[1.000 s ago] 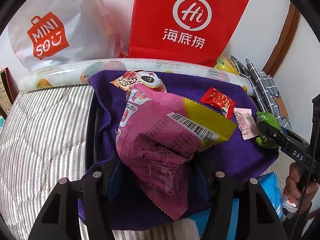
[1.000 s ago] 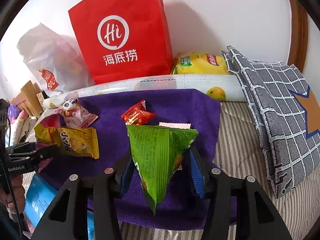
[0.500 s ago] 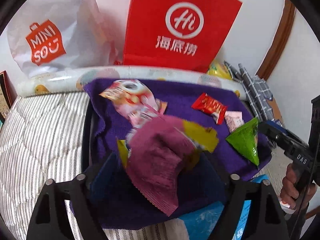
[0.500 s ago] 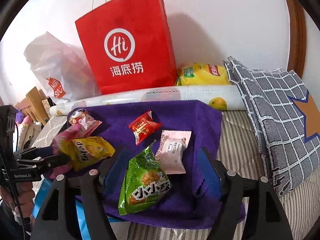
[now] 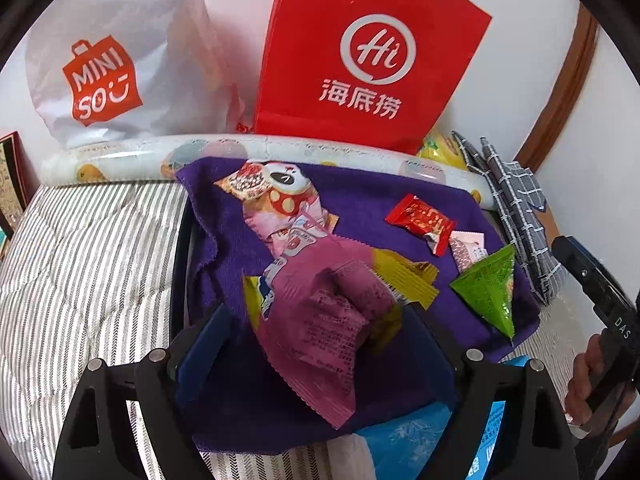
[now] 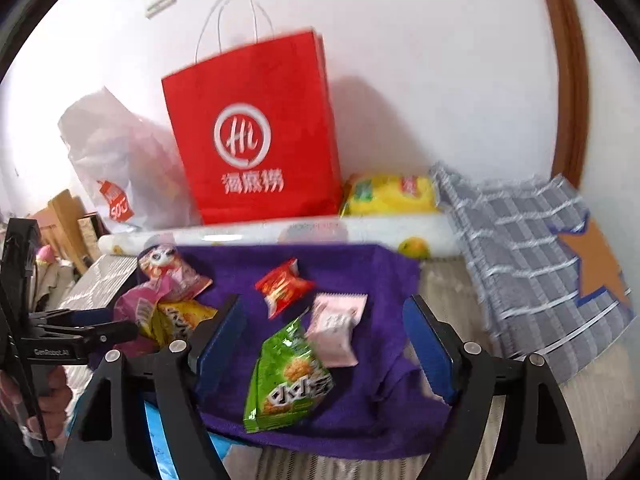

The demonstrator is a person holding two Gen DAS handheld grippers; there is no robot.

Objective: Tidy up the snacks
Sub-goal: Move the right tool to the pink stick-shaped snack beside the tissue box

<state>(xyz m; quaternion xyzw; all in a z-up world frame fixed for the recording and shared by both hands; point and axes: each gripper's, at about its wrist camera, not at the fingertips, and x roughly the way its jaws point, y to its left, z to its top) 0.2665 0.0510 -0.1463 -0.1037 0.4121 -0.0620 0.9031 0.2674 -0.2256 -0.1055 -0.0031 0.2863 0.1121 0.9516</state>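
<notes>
Snacks lie on a purple towel on a striped bed. In the left wrist view a pink packet rests on a yellow packet between the spread fingers of my open left gripper. A cartoon packet, a red packet, a pale pink packet and a green packet lie around. In the right wrist view my right gripper is open above the green packet, with the pale pink packet and red packet just beyond.
A red paper bag and a white Miniso bag stand against the wall behind a rolled mat. A yellow chip bag and a checked cushion lie to the right. A blue packet lies under the towel's near edge.
Both grippers opened and let go: the pink and yellow packets dropped onto the towel from the left, the green packet from the right. Both grippers pulled back and up.
</notes>
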